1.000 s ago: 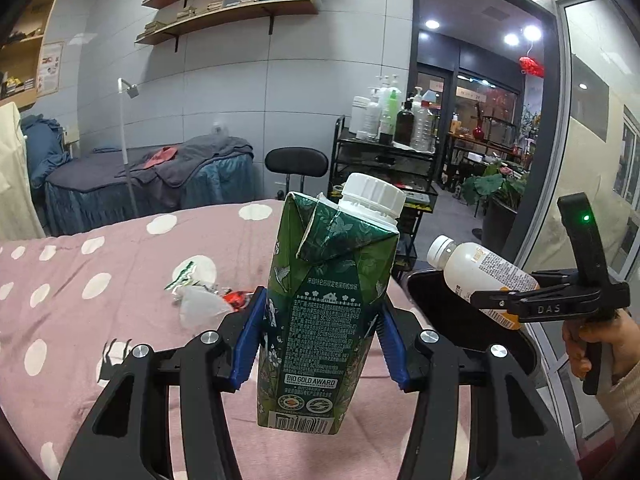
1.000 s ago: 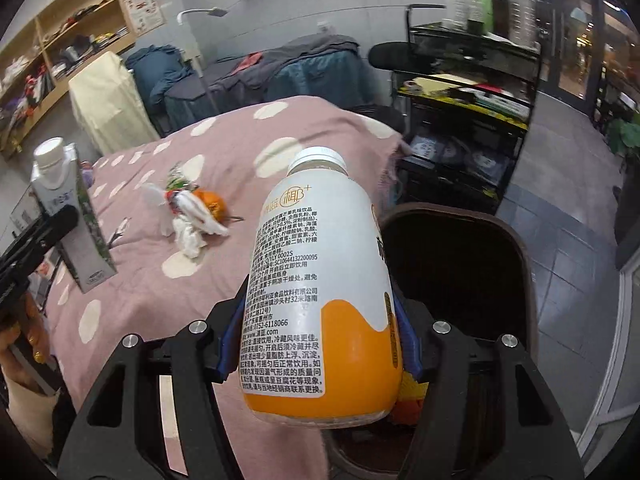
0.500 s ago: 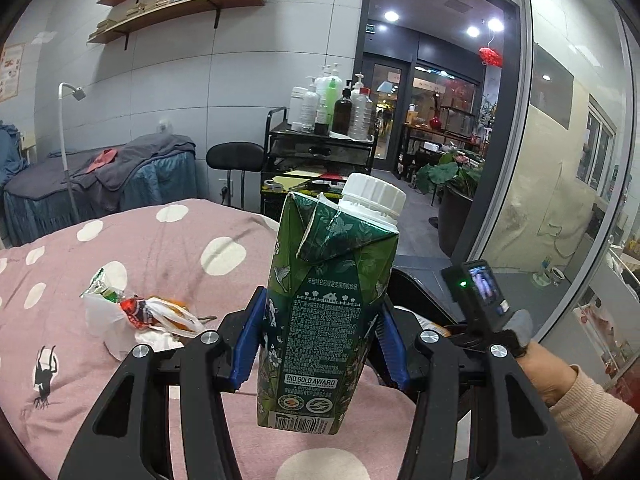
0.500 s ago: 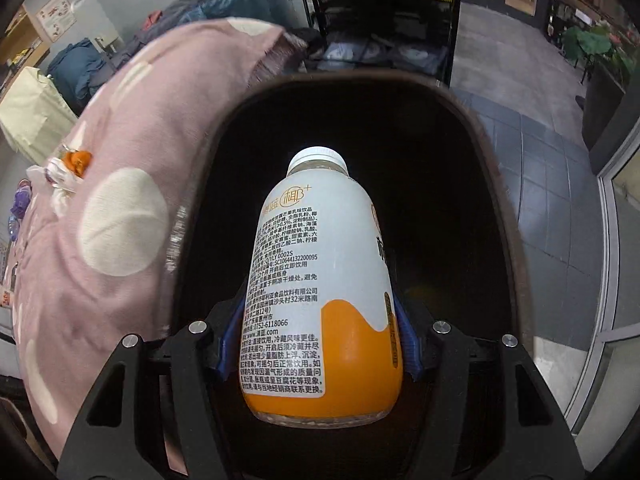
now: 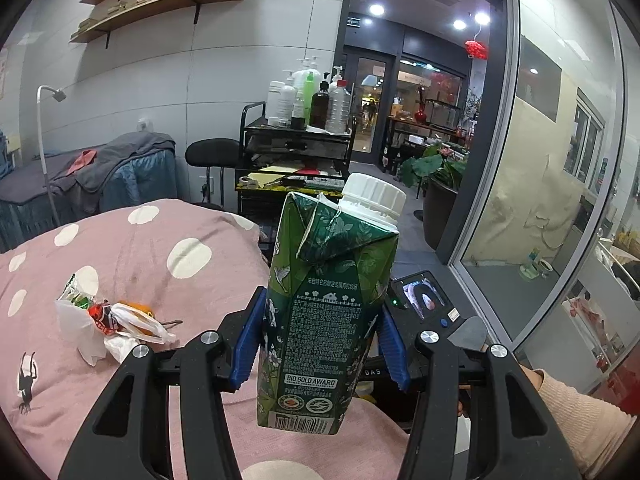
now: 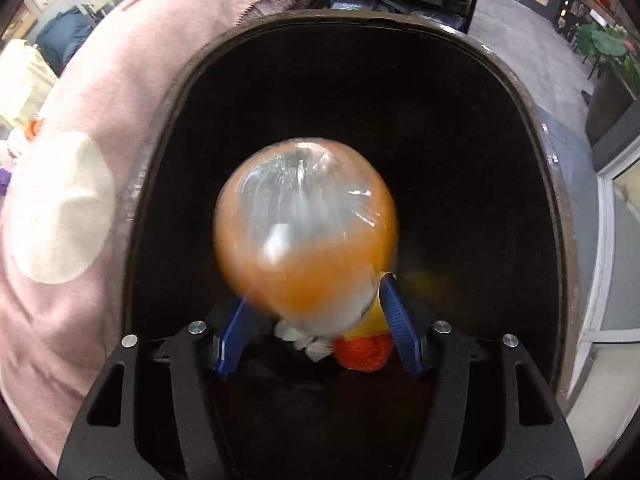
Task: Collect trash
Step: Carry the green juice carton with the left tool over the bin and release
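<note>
Right wrist view: the orange-and-white bottle (image 6: pixel 306 236) is blurred and tipped bottom-first toward the lens, falling clear between the blue pads (image 6: pixel 400 330) of the right gripper (image 6: pixel 316 336), whose jaws have just been opening and now stand apart with no grip on it. The bottle is inside the mouth of the dark trash bin (image 6: pixel 560 216), above an orange item (image 6: pixel 362 354) and white crumpled scraps (image 6: pixel 306 342) already lying at the bottom. This item is judged as good as deposited. The bin stands just beside the pink polka-dot bedcover (image 6: pixel 80 184). In the left wrist view, the left gripper (image 5: pixel 320 344) is clamped on the green carton (image 5: pixel 328 312), held upright with its white cap on top, above the bed edge and near the bin; the carton is judged next for disposal. A pile of plastic wrappers (image 5: pixel 108 324) lies on the bedcover (image 5: pixel 168 248), well apart from both grippers, not yet collected. Remaining work is judged to be: drop the carton, then retrieve the wrappers.
</note>
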`<state>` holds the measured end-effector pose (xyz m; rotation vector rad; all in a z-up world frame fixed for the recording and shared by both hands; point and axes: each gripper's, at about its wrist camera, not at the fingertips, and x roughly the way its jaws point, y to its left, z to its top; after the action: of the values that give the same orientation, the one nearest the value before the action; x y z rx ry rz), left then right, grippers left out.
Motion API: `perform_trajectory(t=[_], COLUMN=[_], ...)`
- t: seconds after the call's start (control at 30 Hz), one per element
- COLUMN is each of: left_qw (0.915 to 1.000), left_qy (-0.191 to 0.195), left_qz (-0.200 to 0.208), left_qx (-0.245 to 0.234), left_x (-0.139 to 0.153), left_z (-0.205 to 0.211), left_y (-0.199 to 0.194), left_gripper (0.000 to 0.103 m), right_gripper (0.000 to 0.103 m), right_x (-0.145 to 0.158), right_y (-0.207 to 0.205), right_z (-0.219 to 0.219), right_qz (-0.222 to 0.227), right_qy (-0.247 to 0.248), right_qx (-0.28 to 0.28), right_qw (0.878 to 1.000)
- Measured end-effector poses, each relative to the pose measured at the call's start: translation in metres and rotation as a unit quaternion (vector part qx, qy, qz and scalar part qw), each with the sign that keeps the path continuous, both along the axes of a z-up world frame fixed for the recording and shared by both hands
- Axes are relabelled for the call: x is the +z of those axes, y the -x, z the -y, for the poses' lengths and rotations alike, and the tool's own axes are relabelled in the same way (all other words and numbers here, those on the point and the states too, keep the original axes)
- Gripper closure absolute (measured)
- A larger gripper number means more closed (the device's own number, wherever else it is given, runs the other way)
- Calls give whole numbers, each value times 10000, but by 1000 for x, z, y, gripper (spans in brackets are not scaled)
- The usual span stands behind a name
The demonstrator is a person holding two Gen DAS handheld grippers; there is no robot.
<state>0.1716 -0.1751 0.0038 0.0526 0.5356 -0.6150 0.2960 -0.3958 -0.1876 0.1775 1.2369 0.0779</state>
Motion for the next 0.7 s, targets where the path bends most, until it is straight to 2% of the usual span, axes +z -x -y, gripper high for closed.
perform_trajectory(t=[0.23, 0.4, 0.7], left_qw=[9998, 9996, 9985], left_qy=[54, 91, 115], left_qz=[-131, -152, -325], left_qx=[-123, -215, -432], left_x=[-2, -1, -5], left_z=[6, 13, 35], left_y=[-6, -8, -11], left_gripper=[52, 52, 52], right_gripper=[35, 28, 22], right_x=[19, 44, 79], right_y=[10, 36, 77], right_z=[-2, 4, 23], right_qz=[257, 747, 1545], right_qy=[-141, -133, -85], right_qx=[-100, -309, -869], right_qw=[9995, 9966, 9841])
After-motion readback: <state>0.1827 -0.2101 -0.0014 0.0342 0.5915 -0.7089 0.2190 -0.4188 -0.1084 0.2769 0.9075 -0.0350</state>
